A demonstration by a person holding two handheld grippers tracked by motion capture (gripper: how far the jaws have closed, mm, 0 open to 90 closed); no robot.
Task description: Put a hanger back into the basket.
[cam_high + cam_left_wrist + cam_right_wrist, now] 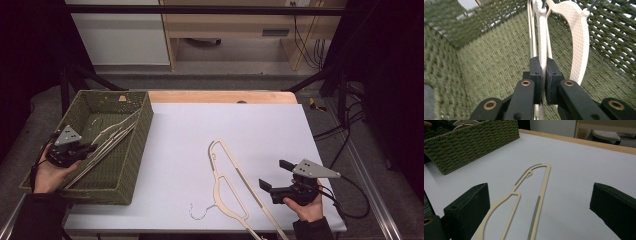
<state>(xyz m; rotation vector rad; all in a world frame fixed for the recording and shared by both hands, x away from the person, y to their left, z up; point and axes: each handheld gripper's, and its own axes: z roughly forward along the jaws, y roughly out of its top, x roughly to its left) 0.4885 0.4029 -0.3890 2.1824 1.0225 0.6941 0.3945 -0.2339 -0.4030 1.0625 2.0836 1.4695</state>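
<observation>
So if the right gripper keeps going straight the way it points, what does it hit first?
Probably the cream hanger lying on the table; it sits directly ahead of the right gripper, between its open jaws, though depth is unclear.

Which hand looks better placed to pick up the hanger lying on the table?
Right. The right gripper is open beside the hanger, while the left gripper is clamped on another hanger in the basket.

A pale wooden shelf unit (235,30) and black cables (310,47) stand beyond the table.
</observation>
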